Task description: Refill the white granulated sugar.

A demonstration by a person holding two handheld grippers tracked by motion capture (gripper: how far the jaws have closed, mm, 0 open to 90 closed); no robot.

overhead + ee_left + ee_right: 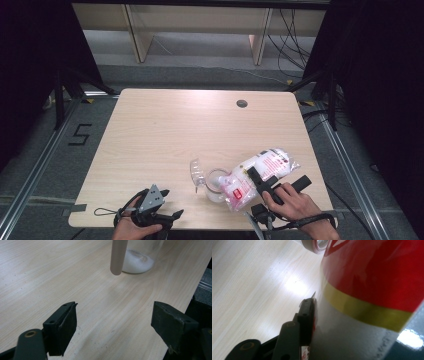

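A clear plastic bag of white powder (262, 170) with a red label lies tilted over a glass jar (216, 186) near the table's front right. My right gripper (260, 183) is shut on the bag's middle. In the right gripper view one black finger (307, 315) presses into the bag's side (372, 277); the other jaw is hidden behind the bag. The jar holds some white powder (138, 261), and its clear lid (196, 172) stands swung open to its left. My left gripper (171, 203) rests open at the table's front left edge, with nothing between its fingers (63, 322).
A round cable hole (242, 103) sits at the table's far right. Wooden shelf legs (137, 35) stand beyond the table. A black "5" mark (80, 134) is on the floor at the left. A blurred pale rod-like shape (118, 257) hangs before the jar.
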